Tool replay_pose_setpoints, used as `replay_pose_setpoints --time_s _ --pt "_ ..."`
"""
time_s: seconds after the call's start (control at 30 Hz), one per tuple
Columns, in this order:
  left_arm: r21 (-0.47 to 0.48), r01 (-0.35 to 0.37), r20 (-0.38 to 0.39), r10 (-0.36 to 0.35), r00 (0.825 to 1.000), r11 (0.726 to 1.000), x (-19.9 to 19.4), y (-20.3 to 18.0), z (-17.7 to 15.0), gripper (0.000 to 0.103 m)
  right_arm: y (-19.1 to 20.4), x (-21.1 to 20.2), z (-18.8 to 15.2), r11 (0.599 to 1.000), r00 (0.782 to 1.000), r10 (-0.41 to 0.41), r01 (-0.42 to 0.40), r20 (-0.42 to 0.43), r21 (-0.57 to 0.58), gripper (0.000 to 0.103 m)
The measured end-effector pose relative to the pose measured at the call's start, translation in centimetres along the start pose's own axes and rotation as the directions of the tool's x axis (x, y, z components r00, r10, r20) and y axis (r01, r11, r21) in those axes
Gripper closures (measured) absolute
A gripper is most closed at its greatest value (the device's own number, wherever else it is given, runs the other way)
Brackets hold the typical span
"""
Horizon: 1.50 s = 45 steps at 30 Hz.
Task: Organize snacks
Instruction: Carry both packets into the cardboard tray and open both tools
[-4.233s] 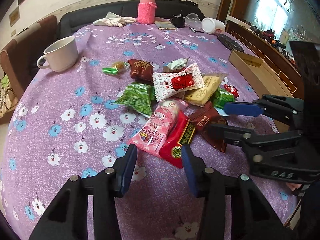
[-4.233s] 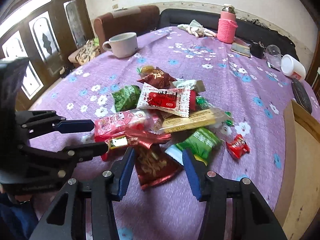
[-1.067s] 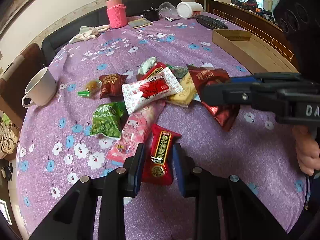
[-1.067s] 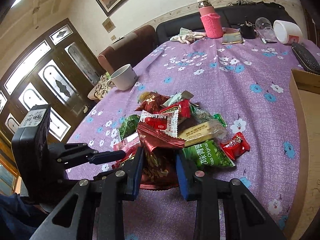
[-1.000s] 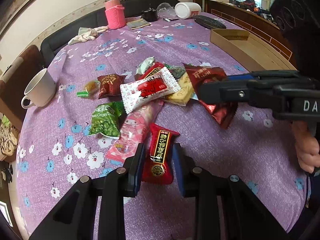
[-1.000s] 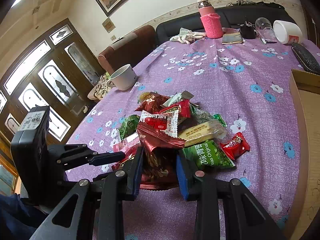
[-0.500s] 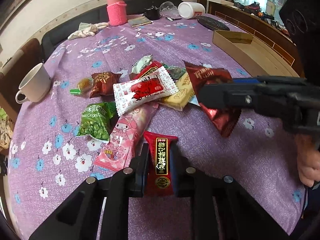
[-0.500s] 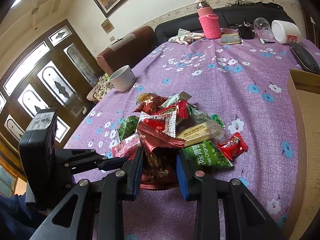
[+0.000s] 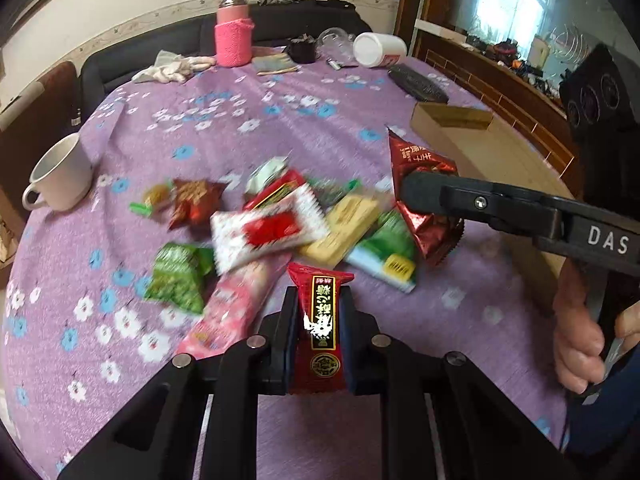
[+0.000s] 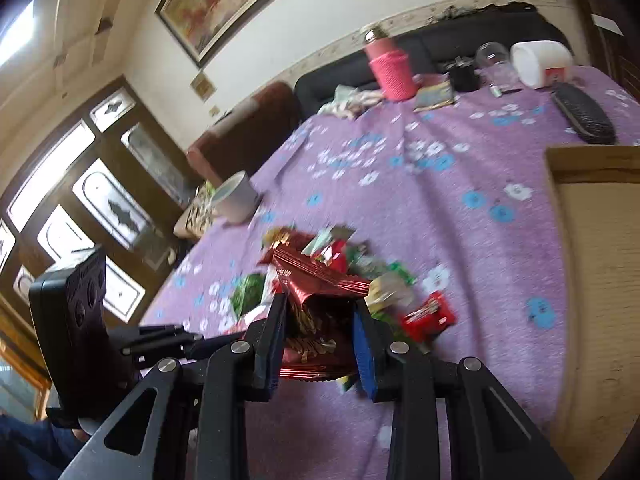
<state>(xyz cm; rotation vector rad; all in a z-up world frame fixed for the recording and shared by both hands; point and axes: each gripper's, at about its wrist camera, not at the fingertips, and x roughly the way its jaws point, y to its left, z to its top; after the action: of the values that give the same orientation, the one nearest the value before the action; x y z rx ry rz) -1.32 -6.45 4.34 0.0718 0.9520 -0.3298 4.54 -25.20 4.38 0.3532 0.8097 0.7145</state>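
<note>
My left gripper (image 9: 319, 322) is shut on a slim red snack packet with a black and gold label (image 9: 322, 320), held just above the purple flowered tablecloth (image 9: 248, 120). My right gripper (image 10: 320, 328) is shut on a dark red foil snack bag (image 10: 314, 312). That bag (image 9: 424, 192) also shows in the left wrist view, raised to the right of the pile between the right gripper's fingers (image 9: 436, 196). The rest of the snacks (image 9: 272, 232) lie in a heap mid-table. A cardboard box (image 9: 480, 140) lies at the right.
A white mug (image 9: 60, 176) stands at the left. At the far edge are a pink bottle (image 9: 233, 28), a crumpled cloth (image 9: 172, 70), a white jar on its side (image 9: 378, 48) and a black case (image 9: 418, 84). A hand (image 9: 580, 332) grips the right tool's handle.
My left gripper closed on the slim red packet and lifted it off the cloth. The right gripper rose a little and swung toward the box with the dark red bag.
</note>
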Motion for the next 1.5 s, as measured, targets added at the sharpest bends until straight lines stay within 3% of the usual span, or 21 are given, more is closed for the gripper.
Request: replay_pose_setpoints --time_s 0.17,0.3,0.43,0.53,0.6,0.77,0.93,1.17,1.5 --pt "0.006 0.042 0.018 -0.042 0.999 0.999 0.4 -2.4 2.6 0.086 -2.9 -2.6 1.4 0.996 0.996 -0.037 0.030 0.079 0.089 0.070" --pt "0.043 0.068 0.042 -0.070 0.997 0.997 0.7 -5.5 5.2 0.086 -5.9 -5.5 2.5 0.979 0.981 -0.116 0.087 0.154 0.185 0.070" --pt "0.070 0.108 0.054 -0.112 0.992 0.992 1.5 -8.8 7.6 0.086 -8.7 -8.9 2.9 0.940 0.938 -0.269 0.206 0.219 0.272 0.070" --pt "0.088 0.139 0.061 -0.145 0.988 0.986 2.6 -11.4 9.5 0.086 -10.6 -11.1 3.1 0.889 0.887 -0.395 0.302 0.241 0.345 0.070" --pt "0.084 0.169 0.060 -0.174 0.983 0.982 3.7 -13.1 10.7 0.086 -12.1 -12.5 3.0 0.849 0.856 -0.459 0.343 0.239 0.403 0.070" --pt "0.056 0.230 0.037 -0.233 0.972 0.972 7.5 -16.5 12.4 0.086 -15.0 -13.7 2.5 0.763 0.809 -0.559 0.416 0.182 0.495 0.070" --pt "0.039 0.275 0.016 -0.275 0.961 0.961 10.7 -17.9 11.7 0.086 -16.5 -12.5 2.2 0.723 0.804 -0.587 0.468 0.095 0.508 0.071" --pt "0.100 0.227 0.027 -0.231 0.973 0.969 11.5 -17.8 10.5 0.086 -17.7 -11.2 2.1 0.703 0.814 -0.581 0.482 0.031 0.523 0.071" --pt "0.157 0.168 0.074 -0.182 0.981 0.973 11.5 -18.3 9.4 0.085 -17.5 -11.0 2.0 0.681 0.795 -0.606 0.508 0.017 0.527 0.071"
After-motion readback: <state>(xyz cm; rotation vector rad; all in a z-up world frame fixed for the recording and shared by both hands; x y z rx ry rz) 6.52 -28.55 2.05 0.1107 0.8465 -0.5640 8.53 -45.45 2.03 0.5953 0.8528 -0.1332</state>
